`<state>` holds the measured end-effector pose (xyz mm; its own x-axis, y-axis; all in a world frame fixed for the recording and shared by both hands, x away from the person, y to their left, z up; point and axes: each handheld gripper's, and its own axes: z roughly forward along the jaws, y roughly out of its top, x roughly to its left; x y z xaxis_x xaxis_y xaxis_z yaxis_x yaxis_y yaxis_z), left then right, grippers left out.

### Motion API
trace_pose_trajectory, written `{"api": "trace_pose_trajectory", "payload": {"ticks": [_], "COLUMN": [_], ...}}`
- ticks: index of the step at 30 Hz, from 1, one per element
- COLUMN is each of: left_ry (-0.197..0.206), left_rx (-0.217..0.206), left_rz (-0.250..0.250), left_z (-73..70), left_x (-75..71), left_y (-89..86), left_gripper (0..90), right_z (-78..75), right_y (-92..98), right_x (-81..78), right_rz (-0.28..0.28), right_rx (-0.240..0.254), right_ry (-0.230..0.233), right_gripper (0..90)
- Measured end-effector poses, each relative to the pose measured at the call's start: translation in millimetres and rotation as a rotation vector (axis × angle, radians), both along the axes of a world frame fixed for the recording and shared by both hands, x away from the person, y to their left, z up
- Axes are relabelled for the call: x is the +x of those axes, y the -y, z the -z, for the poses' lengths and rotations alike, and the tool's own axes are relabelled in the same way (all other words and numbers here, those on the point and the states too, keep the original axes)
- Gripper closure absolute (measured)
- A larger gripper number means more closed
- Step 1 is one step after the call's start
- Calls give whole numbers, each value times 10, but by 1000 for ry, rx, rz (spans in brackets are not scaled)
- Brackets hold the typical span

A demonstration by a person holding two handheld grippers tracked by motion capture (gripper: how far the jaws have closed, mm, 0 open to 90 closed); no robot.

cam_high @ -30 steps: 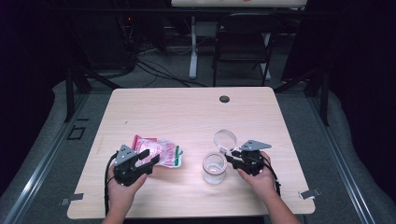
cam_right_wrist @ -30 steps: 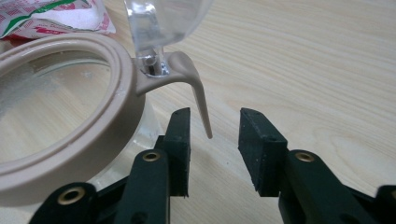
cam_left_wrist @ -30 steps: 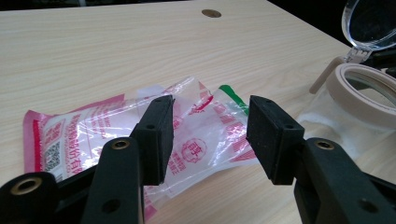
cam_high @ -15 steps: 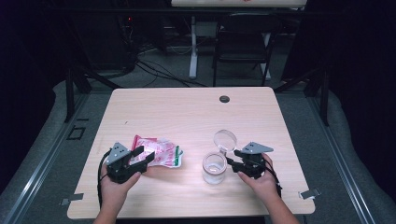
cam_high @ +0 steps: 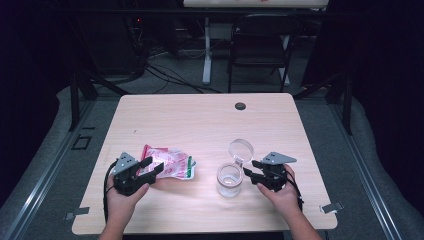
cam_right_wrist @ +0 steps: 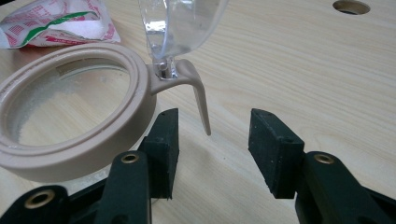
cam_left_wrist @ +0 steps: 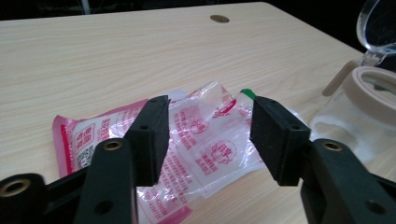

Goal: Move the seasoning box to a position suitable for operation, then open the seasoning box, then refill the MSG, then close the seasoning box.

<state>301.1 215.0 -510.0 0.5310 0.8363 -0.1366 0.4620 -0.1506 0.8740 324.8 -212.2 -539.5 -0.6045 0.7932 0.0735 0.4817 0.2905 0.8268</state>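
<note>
Your left gripper [cam_high: 150,169] sits at the near left of the desk [cam_high: 200,120], its fingers [cam_left_wrist: 152,135] standing apart on either side of the near end of the red-and-clear plastic packet [cam_high: 167,164], which lies flat on the wood; those fingers have just been closing a little, and you cannot tell from the pictures whether the pads press on the film. In the left gripper view the packet [cam_left_wrist: 196,140] is crumpled, with a green strip at its far edge. Your right gripper [cam_high: 250,172] rests at the near right, just beside the glass jar [cam_high: 230,180], fingers [cam_right_wrist: 275,149] wide with nothing between them but bare desk; they have just been closing slightly. The jar stands upright with its clear lid [cam_high: 241,149] flipped open and tilted back on its hinge, and its beige collar [cam_right_wrist: 70,140] and latch tab [cam_right_wrist: 198,98] show close in the right gripper view. Packet and jar lie near each other, not touching.
</note>
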Motion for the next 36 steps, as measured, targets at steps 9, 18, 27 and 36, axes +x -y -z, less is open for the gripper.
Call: {"api": "trace_pose_trajectory", "payload": {"ticks": [9, 18, 27, 36], "left_ry": [-16, -44, -45, -39], "left_rx": [42, 101, 111, 187], "left_rz": [-27, -28, 2, 28], "left_z": [45, 93, 111, 153], "left_x": [20, 48, 54, 41], "left_y": [-17, 10, 13, 90], "left_gripper": [481, 374, 335, 326], "right_z": [-9, -11, -9, -18], "right_y": [19, 22, 7, 30], "right_x": [6, 7, 7, 19], "right_rz": [5, 6, -1, 6], "right_rx": [16, 17, 14, 23], "right_ry": [-1, 1, 4, 1], "right_gripper": [533, 524, 518, 516]}}
